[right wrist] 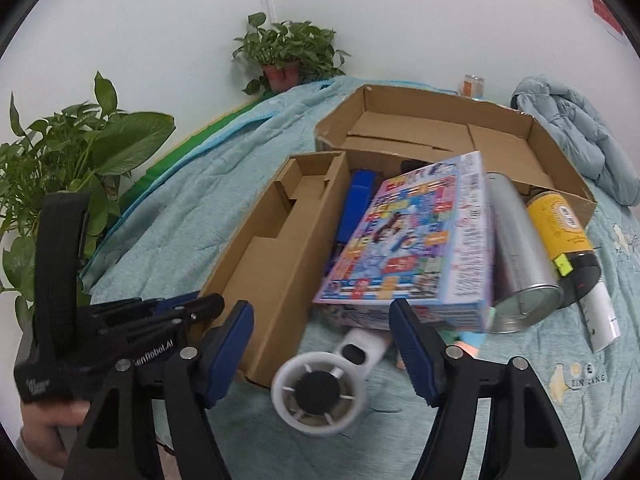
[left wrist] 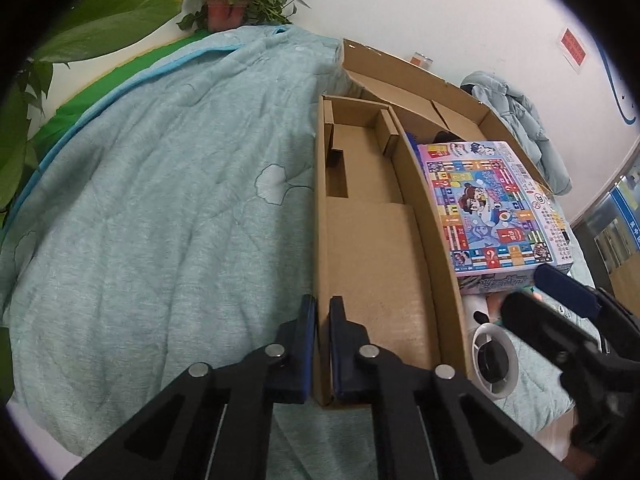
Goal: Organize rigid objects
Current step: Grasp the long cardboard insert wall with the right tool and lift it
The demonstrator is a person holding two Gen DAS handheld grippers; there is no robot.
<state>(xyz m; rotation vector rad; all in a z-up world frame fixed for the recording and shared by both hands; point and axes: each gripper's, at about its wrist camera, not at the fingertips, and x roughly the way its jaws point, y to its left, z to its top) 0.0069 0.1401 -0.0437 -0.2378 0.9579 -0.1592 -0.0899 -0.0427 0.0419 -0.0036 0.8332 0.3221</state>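
Note:
My left gripper point(left wrist: 322, 312) is shut on the near left wall of a long open cardboard box point(left wrist: 372, 248), which is empty; the box also shows in the right wrist view point(right wrist: 276, 248). My right gripper point(right wrist: 322, 320) is open and empty, hovering over a white handheld fan point(right wrist: 320, 388) on the bed. A colourful board game box point(right wrist: 412, 248) lies tilted just beyond it, also in the left wrist view point(left wrist: 496, 204). A silver can point(right wrist: 520, 252), a yellow bottle point(right wrist: 560, 228) and a blue box point(right wrist: 356, 204) lie beside the game box.
A larger open cardboard box point(right wrist: 440, 136) sits behind. All rest on a teal quilt point(left wrist: 160, 200). Potted plants point(right wrist: 288, 52) stand at the wall and at the left point(right wrist: 72, 152). A blue jacket point(right wrist: 576, 136) lies at the right. A white ruler-like tube point(right wrist: 600, 316) lies by the bottle.

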